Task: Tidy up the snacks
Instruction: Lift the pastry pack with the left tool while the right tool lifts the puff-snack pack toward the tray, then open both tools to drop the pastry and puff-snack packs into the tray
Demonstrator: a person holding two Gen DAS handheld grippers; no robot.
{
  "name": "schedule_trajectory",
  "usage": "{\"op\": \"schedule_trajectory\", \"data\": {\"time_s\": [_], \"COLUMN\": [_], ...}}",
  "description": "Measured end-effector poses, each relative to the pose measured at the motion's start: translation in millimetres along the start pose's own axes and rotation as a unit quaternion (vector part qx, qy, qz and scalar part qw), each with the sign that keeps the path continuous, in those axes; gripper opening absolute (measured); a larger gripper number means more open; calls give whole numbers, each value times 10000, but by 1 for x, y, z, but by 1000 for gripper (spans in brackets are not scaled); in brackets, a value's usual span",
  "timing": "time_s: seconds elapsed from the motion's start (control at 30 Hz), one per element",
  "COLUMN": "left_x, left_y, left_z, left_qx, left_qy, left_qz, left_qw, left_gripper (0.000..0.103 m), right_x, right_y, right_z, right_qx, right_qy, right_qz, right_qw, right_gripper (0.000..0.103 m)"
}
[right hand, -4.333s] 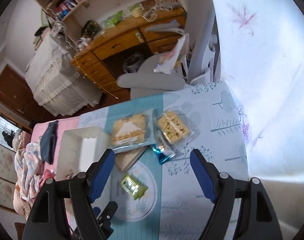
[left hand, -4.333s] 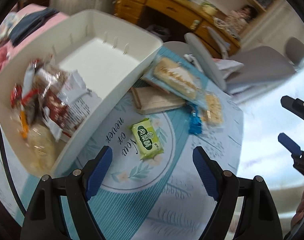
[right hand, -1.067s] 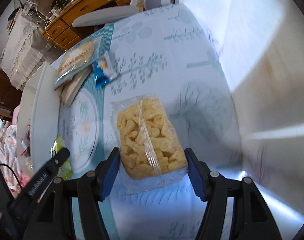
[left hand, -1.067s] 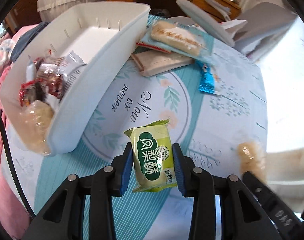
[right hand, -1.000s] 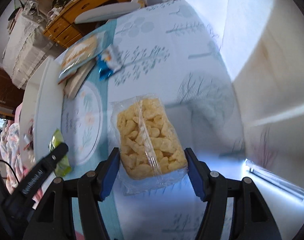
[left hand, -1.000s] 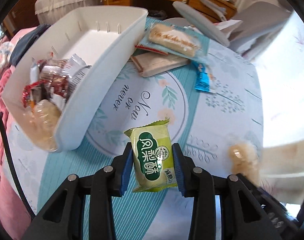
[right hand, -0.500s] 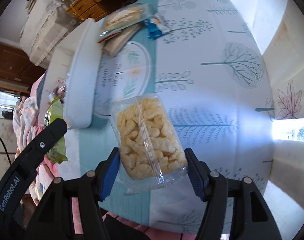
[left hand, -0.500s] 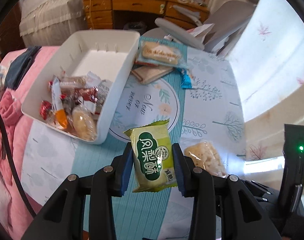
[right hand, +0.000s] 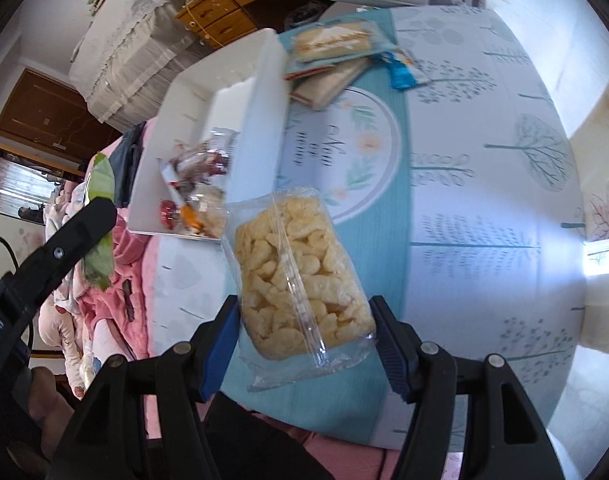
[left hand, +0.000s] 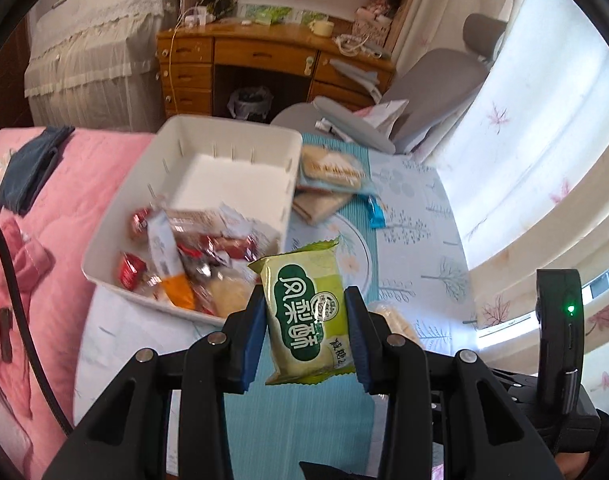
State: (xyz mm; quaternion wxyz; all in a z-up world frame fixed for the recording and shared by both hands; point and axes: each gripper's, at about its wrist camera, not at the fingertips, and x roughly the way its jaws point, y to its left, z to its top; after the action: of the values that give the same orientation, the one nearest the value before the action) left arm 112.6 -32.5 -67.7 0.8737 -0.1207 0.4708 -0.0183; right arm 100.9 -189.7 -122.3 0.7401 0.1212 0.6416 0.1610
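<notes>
Both grippers tilt steeply down above the table (right hand: 484, 200). The left gripper (left hand: 307, 336) clamps a green packet (left hand: 304, 316) with white Chinese lettering near the white bin (left hand: 264, 148); the right gripper (right hand: 306, 344) pinches a clear bag of puffed snacks (right hand: 300, 276).

A wooden desk (left hand: 264, 60) with drawers, a grey chair (left hand: 432, 80) and bright floral curtains (left hand: 524, 128) fill the sunlit room.

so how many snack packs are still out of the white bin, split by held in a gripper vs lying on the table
held in a gripper: 2, the green foil pastry pack in the left gripper and the clear bag of pale puffed crackers in the right gripper
lying on the table: 3, the clear-wrapped bread pack, the flat tan pack under it, the small blue wrapper
total: 5
</notes>
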Motion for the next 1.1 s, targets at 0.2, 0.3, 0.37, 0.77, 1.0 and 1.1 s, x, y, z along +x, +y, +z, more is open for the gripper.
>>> {"op": "schedule_trajectory", "data": {"time_s": [0.2, 0.3, 0.37, 0.77, 1.0, 1.1], "left_x": [-11, -13, -11, 10, 23, 26], "left_y": [37, 58, 70, 140, 163, 168], "left_z": [19, 28, 31, 55, 69, 70], "left_qx": [100, 154, 192, 372, 306, 234], "left_qy": [-156, -177, -172, 9, 133, 232], "left_qz": [-108, -183, -213, -361, -484, -679], "left_qw": [9998, 9996, 9994, 9987, 9983, 9971], "left_gripper": [36, 36, 36, 37, 37, 51], "right_x": [3, 8, 13, 39, 46, 49], "right_y": [42, 59, 71, 127, 143, 144], "right_z": [2, 2, 2, 2, 6, 8], "right_qx": [-38, 24, 78, 321, 296, 336], "right_qy": [-289, -431, -545, -1295, -1565, -1573], "right_qz": [41, 59, 82, 280, 292, 325], "right_qw": [9996, 9990, 9984, 9907, 9868, 9864], "right_gripper": [64, 64, 64, 64, 64, 66]}}
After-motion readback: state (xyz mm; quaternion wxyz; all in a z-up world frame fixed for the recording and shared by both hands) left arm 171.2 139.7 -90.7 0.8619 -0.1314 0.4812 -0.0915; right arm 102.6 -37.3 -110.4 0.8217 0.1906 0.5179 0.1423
